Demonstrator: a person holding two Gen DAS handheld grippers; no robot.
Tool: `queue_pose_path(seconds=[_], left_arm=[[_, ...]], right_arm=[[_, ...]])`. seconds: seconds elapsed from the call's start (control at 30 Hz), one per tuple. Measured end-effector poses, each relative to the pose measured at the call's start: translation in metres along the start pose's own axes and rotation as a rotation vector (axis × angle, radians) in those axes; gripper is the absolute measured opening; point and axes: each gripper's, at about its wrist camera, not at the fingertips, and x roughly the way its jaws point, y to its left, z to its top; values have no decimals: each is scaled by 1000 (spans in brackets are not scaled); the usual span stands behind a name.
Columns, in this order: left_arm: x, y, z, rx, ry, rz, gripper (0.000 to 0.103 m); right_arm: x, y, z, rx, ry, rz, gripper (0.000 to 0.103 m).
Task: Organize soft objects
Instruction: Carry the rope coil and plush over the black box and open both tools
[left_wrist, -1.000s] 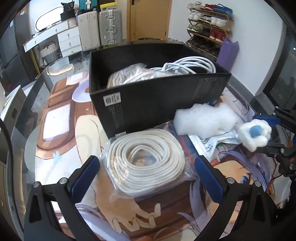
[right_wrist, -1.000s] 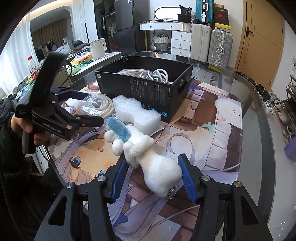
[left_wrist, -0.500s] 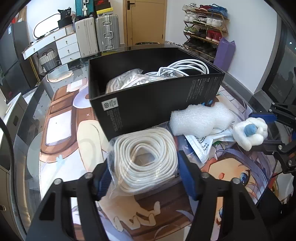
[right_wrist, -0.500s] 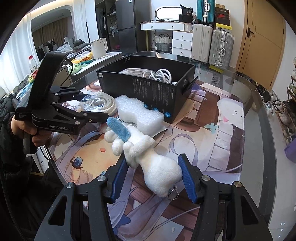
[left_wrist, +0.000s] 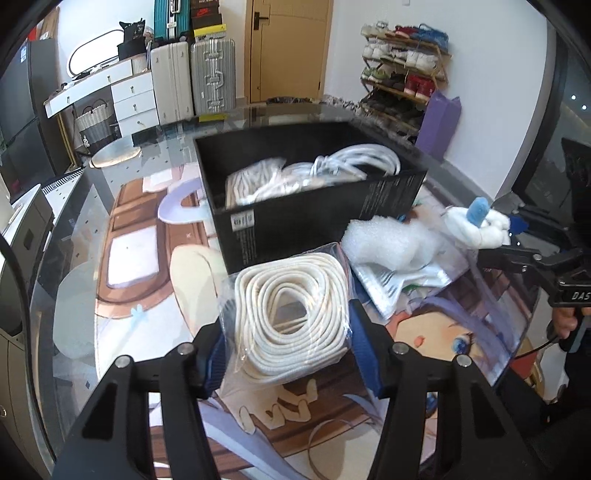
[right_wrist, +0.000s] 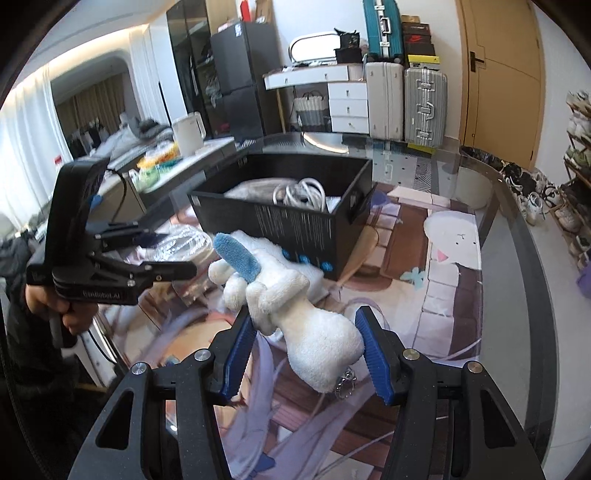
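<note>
A coil of white rope in a clear bag (left_wrist: 291, 310) sits between the blue pads of my left gripper (left_wrist: 288, 332). The jaws are closing and the pads press the bag's sides, holding it just above the table in front of the black box (left_wrist: 295, 221). That box holds another bagged rope and white cables (left_wrist: 354, 162). My right gripper (right_wrist: 306, 321) is shut on the body of a white plush toy with a blue ear (right_wrist: 295, 306), held in the air near the box (right_wrist: 295, 225). A white foam block (left_wrist: 388, 243) lies against the box's front wall.
A flat plastic packet (left_wrist: 406, 284) lies under the foam block. The glass table (right_wrist: 517, 295) carries a printed cartoon mat, and its curved edge runs on the right. Suitcases (right_wrist: 424, 107), drawers and a shoe rack (left_wrist: 402, 74) stand beyond the table.
The left jaws have closed from wide open onto the bagged rope and lifted it a little. The right gripper keeps the plush toy, tilted slightly.
</note>
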Motion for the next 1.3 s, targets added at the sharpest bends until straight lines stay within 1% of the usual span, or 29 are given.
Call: queue_pose_path(seconds=[0.1,0.27,0.5,0.63,0.73,0.9,1.23,1.3], left_arm=[[-15,1,4,-11,-40,-32,57],[-34,2,9,-23,-92,-53,57],[-48,6,19,-46,-136,-58,57],[-54,6,27,-58,-174,-55,57],[-54,5,34,-66,-187,-47,57],[-51,4,44,-65,-201,-13,57],[-35,12,66,-97,-221,14,57],[-29,14,70,-103,-216,7,57]], right_arm=[[-6,1,4,11,-36,-5,56],[-16,5,10,22,-81,-24,56],[-22,6,15,38,-109,-38,56],[-24,8,21,47,-126,-51,56],[-21,8,27,57,-134,-57,56],[-19,5,44,77,-144,-62,56],[-9,0,75,76,-146,-119,56],[-6,-2,80,73,-144,-124,56]])
